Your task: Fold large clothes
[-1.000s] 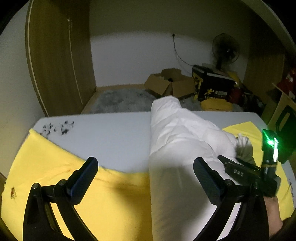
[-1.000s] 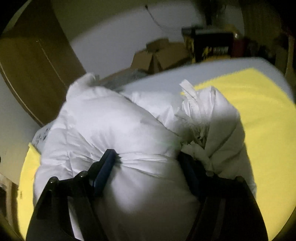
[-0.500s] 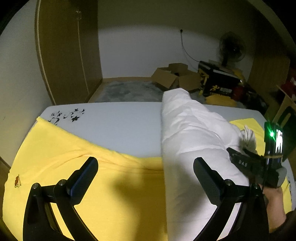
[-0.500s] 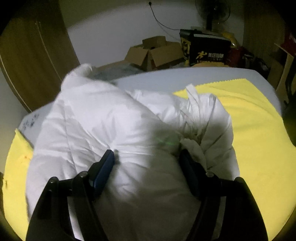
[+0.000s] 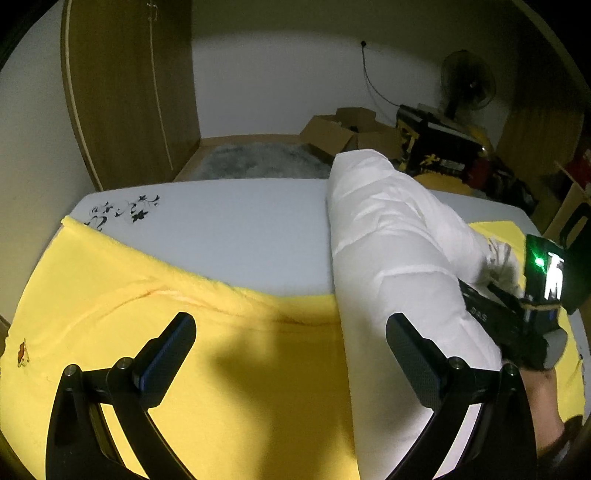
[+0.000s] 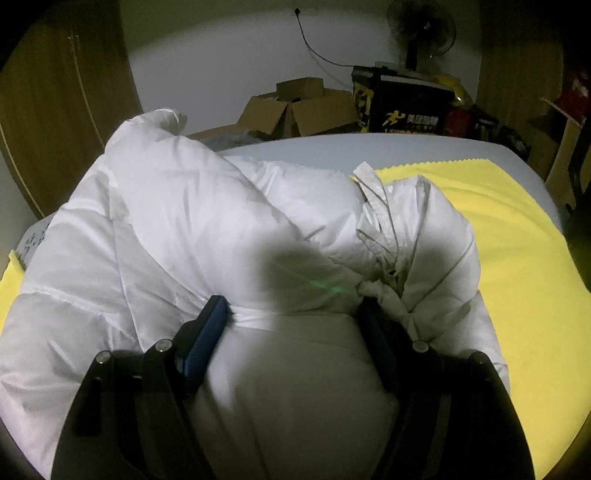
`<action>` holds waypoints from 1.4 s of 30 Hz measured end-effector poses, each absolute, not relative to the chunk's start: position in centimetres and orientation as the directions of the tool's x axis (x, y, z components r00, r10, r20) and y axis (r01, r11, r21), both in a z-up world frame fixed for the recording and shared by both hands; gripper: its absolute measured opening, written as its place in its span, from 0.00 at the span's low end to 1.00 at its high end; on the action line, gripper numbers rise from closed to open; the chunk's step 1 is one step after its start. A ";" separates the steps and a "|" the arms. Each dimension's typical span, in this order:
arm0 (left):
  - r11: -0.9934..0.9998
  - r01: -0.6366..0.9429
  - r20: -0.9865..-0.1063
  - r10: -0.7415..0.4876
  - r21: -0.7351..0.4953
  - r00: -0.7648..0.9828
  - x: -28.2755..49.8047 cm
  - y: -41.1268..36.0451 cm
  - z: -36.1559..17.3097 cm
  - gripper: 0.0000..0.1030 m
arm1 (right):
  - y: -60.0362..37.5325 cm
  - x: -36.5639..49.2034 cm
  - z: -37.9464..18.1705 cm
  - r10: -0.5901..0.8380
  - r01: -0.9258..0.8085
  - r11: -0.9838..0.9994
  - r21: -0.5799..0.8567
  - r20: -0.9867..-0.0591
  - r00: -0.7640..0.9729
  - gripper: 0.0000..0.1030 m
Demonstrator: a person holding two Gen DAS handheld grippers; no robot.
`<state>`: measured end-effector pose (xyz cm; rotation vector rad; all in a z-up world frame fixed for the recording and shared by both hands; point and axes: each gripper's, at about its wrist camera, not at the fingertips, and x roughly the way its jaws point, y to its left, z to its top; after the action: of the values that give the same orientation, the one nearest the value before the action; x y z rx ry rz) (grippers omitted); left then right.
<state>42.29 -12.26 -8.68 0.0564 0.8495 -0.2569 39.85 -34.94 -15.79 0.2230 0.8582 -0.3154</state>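
Observation:
A white puffy jacket (image 6: 192, 206) lies bunched in a thick roll on a yellow cloth (image 6: 517, 240) spread over a pale table (image 6: 369, 147). My right gripper (image 6: 293, 306) is shut on a fat fold at the near end of the roll, both pads pressed into the padding. In the left wrist view the jacket (image 5: 391, 236) runs away from me on the right. My left gripper (image 5: 291, 328) hovers open above the yellow cloth (image 5: 129, 295), with the jacket's left edge lying below its right finger. The right tool's body (image 5: 546, 273), lit green, shows at the right.
The table (image 5: 229, 229) has a black floral print (image 5: 125, 214) at its far left corner. Beyond its far edge are a grey rug (image 5: 258, 162), cardboard boxes (image 6: 299, 107), a black box (image 6: 402, 107) and a fan (image 6: 421, 26). A wooden wardrobe (image 5: 125, 92) stands at the left.
My left gripper has drifted left and a little lower, so the jacket sits further right in its view. My right gripper has kept its grip and rolled more level.

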 end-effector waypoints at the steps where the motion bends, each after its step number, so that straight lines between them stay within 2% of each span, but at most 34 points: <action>1: 0.967 0.249 -0.747 -0.207 -0.057 0.632 41.8 -12.0 -8.4 1.00 | -34.9 39.9 -15.8 -0.183 0.360 0.931 0.063 -0.773 0.608 0.70; 6: 0.967 0.246 -0.715 -0.215 -0.062 0.665 39.0 -9.9 -5.7 1.00 | -34.1 41.2 -15.0 -0.238 0.355 0.935 -0.022 -0.781 0.578 0.72; 8: 0.968 0.243 -0.704 -0.216 -0.064 0.676 38.1 -9.0 -4.8 1.00 | -33.1 40.0 -13.3 -0.273 0.366 0.930 -0.049 -0.758 0.593 0.72; 11: 0.972 0.228 -0.700 -0.207 -0.064 0.683 37.5 -8.0 -4.3 1.00 | -30.3 36.4 -9.4 -0.253 0.346 0.938 -0.002 -0.684 0.684 0.72; 14: 0.974 0.217 -0.708 -0.203 -0.072 0.676 37.4 -7.7 -4.4 1.00 | -26.7 33.2 -7.5 -0.176 0.261 0.965 0.029 -0.667 0.724 0.73; 17: 0.974 0.216 -0.718 -0.203 -0.076 0.666 37.1 -7.7 -4.8 1.00 | -24.1 31.7 -7.9 -0.143 0.200 0.980 0.005 -0.679 0.720 0.73; 20: 0.973 0.220 -0.726 -0.203 -0.073 0.658 36.8 -8.0 -5.1 1.00 | -23.1 32.1 -10.1 -0.160 0.193 0.980 -0.039 -0.730 0.665 0.74; 26: 0.975 0.212 -0.752 -0.190 -0.069 0.631 37.2 -8.0 -6.3 1.00 | -23.7 32.9 -13.0 -0.137 0.178 0.984 -0.032 -0.775 0.616 0.81; 28: 0.972 0.213 -0.767 -0.208 -0.095 0.606 37.6 -7.8 -6.9 1.00 | -24.9 31.6 -11.5 -0.072 0.183 0.981 0.059 -0.770 0.634 0.79; 32: 0.957 0.229 -0.798 -0.276 -0.177 0.536 39.1 -7.4 -8.3 1.00 | -29.7 24.6 -7.6 0.112 0.185 0.905 0.382 -0.635 0.764 0.80; 34: 0.931 0.236 -0.808 -0.359 -0.277 0.467 40.6 -7.1 -9.3 1.00 | -32.5 20.8 -7.0 0.169 0.186 0.852 0.489 -0.593 0.787 0.80; 36: 0.880 0.228 -0.792 -0.475 -0.417 0.383 42.4 -6.8 -10.4 1.00 | -35.8 17.0 -7.9 0.223 0.209 0.773 0.600 -0.565 0.795 0.80; 38: 0.847 0.196 -0.779 -0.531 -0.494 0.333 43.6 -6.8 -11.3 1.00 | -38.6 15.2 -9.1 0.268 0.235 0.699 0.675 -0.553 0.789 0.80; 42: 0.855 0.155 -0.789 -0.517 -0.495 0.332 44.4 -6.9 -12.1 1.00 | -41.4 15.1 -13.2 0.356 0.280 0.593 0.755 -0.557 0.750 0.81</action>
<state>44.37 -6.88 -12.13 -0.3612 1.1549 -0.4510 15.09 -41.37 -13.21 0.9595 0.7515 0.0498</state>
